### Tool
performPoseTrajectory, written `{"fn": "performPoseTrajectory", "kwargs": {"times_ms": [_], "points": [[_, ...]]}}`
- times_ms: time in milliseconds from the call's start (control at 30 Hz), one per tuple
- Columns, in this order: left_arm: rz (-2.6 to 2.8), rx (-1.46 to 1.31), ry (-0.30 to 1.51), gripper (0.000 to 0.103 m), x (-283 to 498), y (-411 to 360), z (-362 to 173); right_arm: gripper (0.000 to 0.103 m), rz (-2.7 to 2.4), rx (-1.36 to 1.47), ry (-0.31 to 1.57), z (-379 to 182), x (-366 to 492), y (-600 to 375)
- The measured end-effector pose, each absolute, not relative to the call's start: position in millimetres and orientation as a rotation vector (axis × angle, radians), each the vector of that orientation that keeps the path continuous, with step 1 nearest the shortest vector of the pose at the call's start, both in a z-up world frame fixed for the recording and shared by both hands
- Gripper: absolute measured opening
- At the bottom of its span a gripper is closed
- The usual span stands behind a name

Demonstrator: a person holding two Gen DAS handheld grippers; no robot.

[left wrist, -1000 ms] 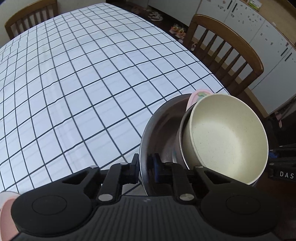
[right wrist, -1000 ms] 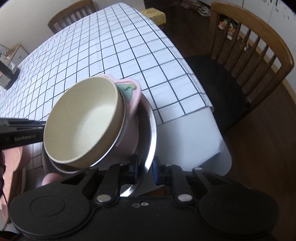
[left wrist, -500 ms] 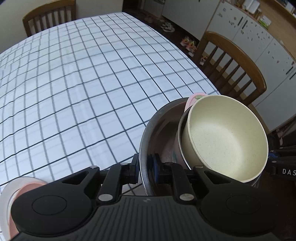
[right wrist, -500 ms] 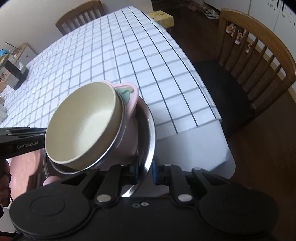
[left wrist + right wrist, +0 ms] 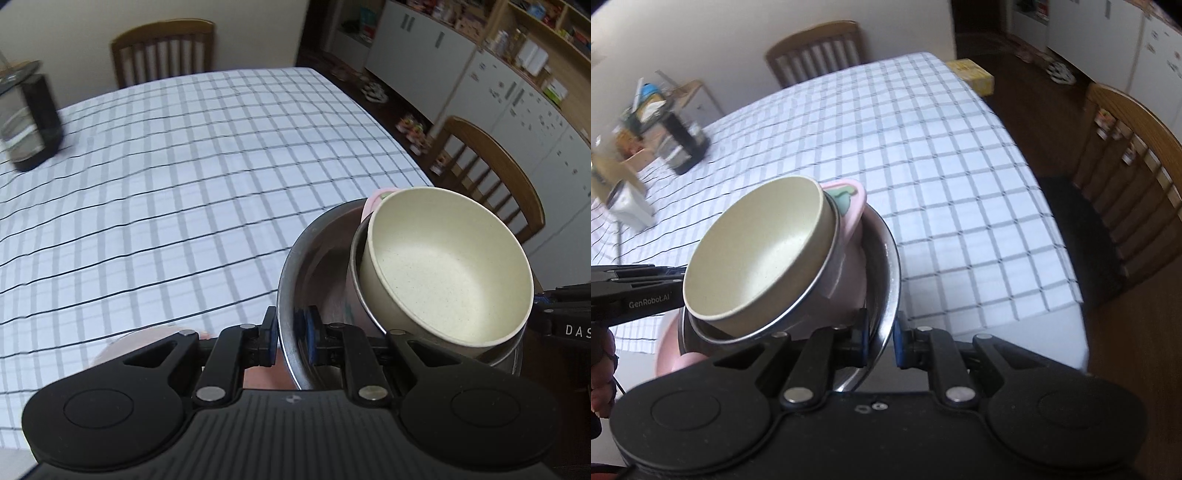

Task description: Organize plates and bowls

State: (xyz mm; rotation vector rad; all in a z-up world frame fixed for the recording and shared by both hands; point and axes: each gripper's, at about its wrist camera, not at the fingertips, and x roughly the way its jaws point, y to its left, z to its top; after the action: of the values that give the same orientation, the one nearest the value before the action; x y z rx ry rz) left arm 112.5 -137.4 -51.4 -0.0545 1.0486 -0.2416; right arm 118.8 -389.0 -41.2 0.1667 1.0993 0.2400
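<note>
1. Your left tongs (image 5: 291,338) are nearly closed, clamped on the rim of the steel bowl (image 5: 314,258); one pad sits outside the rim, the other inside.
2. Your right tongs (image 5: 881,338) are nearly closed too, pinching the opposite edge of the same steel bowl (image 5: 890,280), so you carry it between both hands.
3. The steel bowl is tilted and held in the air at the near edge of the desk (image 5: 184,166), which is covered with a white checked cloth.
4. Nested inside it is a stack: a pink bowl (image 5: 849,266) with a green-marked handle tab, a smaller steel bowl (image 5: 812,295) in that, and a cream bowl (image 5: 447,269) on top. The stack leans toward your right side in the left wrist view.
5. Below the left tongs, a pink dish (image 5: 147,336) shows partly at the desk edge; its shape is mostly hidden.
6. A dark glass jug (image 5: 29,122) stands at the far left of the desk, blurred.
7. Wooden chairs stand at the far end (image 5: 162,51) and on the right side (image 5: 495,173) of the desk.
8. In the right wrist view, the left tongs' body (image 5: 635,291) and part of your hand (image 5: 602,369) show at the left edge.
</note>
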Motion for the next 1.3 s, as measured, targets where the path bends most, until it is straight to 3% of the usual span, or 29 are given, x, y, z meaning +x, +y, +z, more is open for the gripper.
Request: {"fn": "performPoseTrajectory", "kwargs": {"times_ms": [633, 1300], "points": [[-0.003, -0.123, 1.018, 0.014, 52, -8, -42, 0.013, 0.463, 0.048, 1.083, -40, 116, -244], [-0.005, -0.13, 1.052, 0.014, 32, 3, -82, 0.014, 0.47, -0.006, 1.138, -74, 102, -213]]}}
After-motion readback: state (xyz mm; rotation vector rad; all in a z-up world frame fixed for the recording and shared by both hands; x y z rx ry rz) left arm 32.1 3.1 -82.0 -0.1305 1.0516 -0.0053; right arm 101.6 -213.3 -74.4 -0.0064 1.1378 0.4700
